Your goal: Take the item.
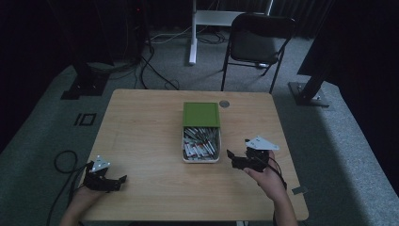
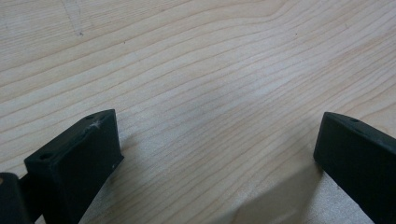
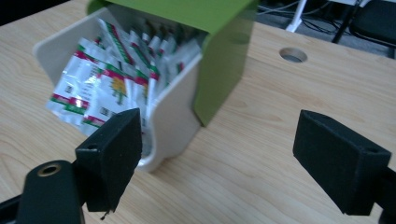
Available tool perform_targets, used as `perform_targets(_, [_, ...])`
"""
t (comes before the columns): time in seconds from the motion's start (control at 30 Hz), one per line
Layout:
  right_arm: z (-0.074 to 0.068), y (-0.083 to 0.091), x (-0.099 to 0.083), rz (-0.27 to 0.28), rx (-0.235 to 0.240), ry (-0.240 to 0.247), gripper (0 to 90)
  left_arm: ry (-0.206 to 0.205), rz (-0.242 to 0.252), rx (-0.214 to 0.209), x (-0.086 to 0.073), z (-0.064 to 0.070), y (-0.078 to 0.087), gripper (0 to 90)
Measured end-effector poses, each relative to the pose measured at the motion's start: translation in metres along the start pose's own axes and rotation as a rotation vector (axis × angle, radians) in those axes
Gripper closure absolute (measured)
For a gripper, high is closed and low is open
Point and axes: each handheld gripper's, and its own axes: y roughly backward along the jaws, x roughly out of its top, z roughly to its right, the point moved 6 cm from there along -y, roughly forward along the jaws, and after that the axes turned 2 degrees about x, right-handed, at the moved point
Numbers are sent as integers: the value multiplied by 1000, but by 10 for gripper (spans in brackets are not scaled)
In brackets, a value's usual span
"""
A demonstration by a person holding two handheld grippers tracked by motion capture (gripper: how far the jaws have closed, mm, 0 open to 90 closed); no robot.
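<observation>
Your left claw [image 2: 219, 154] looks down at the desk [image 2: 210, 70]. You see two black jaws come up from the bottom. One is at the left and one is at the far right. They stand wide apart, with bare wood between them. Nothing sits in the gap. The left jaw has a small pale scratch near its top corner, and a little round hole on its upper face. The desk is light wood with long wavy lines running across it. A soft shadow lies on the wood by each jaw.
</observation>
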Motion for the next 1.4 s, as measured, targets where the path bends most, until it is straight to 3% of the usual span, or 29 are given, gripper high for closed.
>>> perform_targets(0.53, [-38,-16,20,24,84,51,159,0,0,0,0,0,0,14])
perform_targets(0.97, [-63,-30,28,39,123,100,232,1,0,0,0,0,0,14])
perform_targets(1.03, [-71,-36,27,43,144,125,280,1,1,0,0,0,0,14])
perform_targets(1.17, [-76,-41,25,32,151,143,331,0,0,0,0,0,0,14])
perform_targets(1.2, [-78,-45,24,26,160,147,392,0,0,0,0,0,0,14])
perform_targets(1.3, [-81,-49,21,4,176,145,437,0,0,0,0,0,0,14])
perform_targets(1.4, [-83,-55,18,-18,164,156,488,0,0,0,0,0,0,14])
